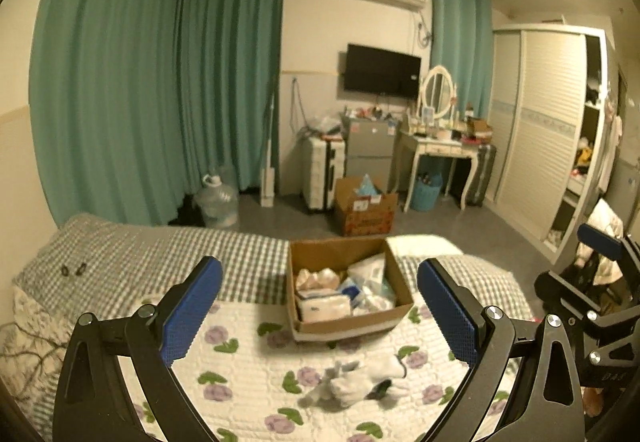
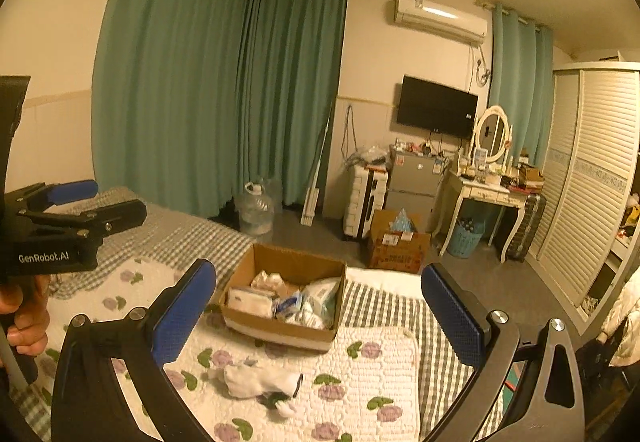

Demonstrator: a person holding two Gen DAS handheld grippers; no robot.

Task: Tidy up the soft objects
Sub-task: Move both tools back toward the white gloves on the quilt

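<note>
A small heap of white and grey soft things, like socks or gloves (image 1: 360,382), lies on the flowered quilt (image 1: 248,370); it also shows in the right wrist view (image 2: 260,382). Behind it an open cardboard box (image 1: 348,326) holds several soft packs and cloths; the box also shows in the right wrist view (image 2: 280,334). My left gripper (image 1: 320,306) is open and empty above the quilt, short of the heap. My right gripper (image 2: 318,310) is open and empty, also short of the heap. Each gripper shows at the edge of the other's view.
The bed has a grey checked sheet (image 1: 140,258) around the quilt. A second cardboard box (image 1: 366,207) stands on the floor beyond the bed, near a suitcase (image 1: 322,171), a water jug (image 1: 216,199) and a dressing table (image 1: 436,149). A wardrobe (image 1: 548,121) stands at the right.
</note>
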